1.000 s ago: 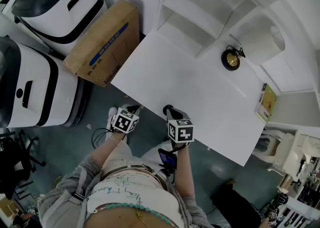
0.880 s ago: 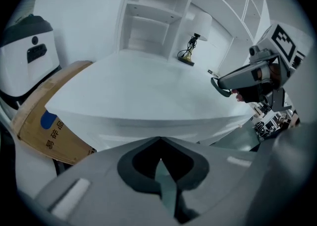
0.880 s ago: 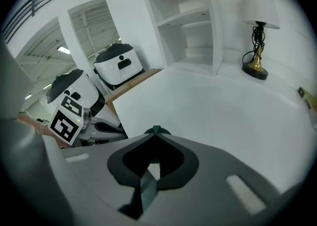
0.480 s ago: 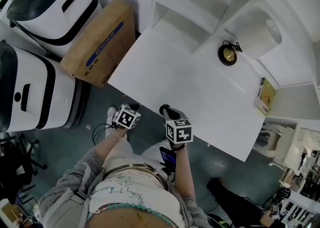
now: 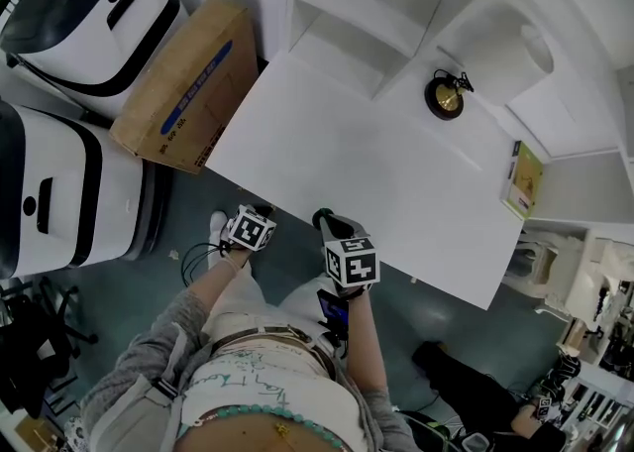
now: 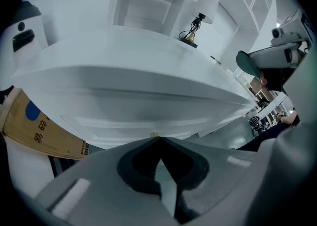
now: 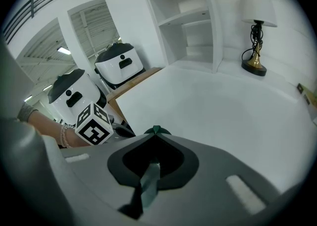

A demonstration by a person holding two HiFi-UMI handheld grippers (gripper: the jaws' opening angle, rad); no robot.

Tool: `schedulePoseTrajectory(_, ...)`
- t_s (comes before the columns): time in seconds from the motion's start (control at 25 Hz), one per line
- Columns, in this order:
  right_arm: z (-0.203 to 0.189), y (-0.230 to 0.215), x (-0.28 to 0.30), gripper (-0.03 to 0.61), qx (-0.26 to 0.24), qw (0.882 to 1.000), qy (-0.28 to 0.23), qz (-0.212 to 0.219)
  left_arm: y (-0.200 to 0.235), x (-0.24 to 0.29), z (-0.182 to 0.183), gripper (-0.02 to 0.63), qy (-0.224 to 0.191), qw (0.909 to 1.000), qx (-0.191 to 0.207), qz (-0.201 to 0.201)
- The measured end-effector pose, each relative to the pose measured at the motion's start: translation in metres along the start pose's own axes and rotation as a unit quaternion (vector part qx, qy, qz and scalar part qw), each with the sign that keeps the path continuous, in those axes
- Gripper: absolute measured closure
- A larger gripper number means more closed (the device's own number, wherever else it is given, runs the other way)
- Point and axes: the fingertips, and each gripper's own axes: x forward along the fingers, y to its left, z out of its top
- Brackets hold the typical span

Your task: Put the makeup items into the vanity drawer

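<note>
**Drawer's still shut**

Head view: your left gripper [image 5: 261, 214] and right gripper [image 5: 323, 218] have hardly budged from the vanity [image 5: 376, 172] front edge.

Left gripper view: jaws pinched together, empty, facing the closed drawer [image 6: 148, 118].

Right gripper view: same deal.

No makeup items in sight.

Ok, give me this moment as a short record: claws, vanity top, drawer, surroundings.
left claw: shut, empty, at the near edge of the white vanity table
right claw: shut, empty, at the same edge
drawer front: closed, under the tabletop
tabletop: white-shaded lamp with brass base at the back; flat yellow-green packet at the right edge
makeup items: none clearly visible
floor: brown cardboard box left of the table
</note>
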Motion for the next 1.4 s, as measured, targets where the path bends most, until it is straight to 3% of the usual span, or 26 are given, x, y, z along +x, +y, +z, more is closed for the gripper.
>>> schedulePoseTrajectory(0.36, -0.004, -0.003, 0.001, 0.548, 0.013, 1.000, 0.004, -0.001, 0.005, 0.016, -0.010, 0.607, 0.018, 0.9998, -0.004, -0.003)
schedulePoseTrajectory(0.88, -0.005, -0.003, 0.002, 0.548, 0.020, 1.000, 0.006, -0.002, 0.011, 0.024, -0.012, 0.534, 0.028, 0.9995, -0.011, -0.004)
schedulePoseTrajectory(1.04, -0.006, -0.006, -0.001, 0.548, 0.024, 1.000, 0.005, -0.004, 0.011, 0.028, -0.008, 0.480, 0.031, 0.9995, -0.007, -0.003)
schedulePoseTrajectory(1.4, -0.009, -0.011, -0.006, 0.548, 0.032, 0.999, 0.005, -0.009, 0.009, 0.041, -0.009, 0.471, 0.040, 0.9992, 0.001, -0.001)
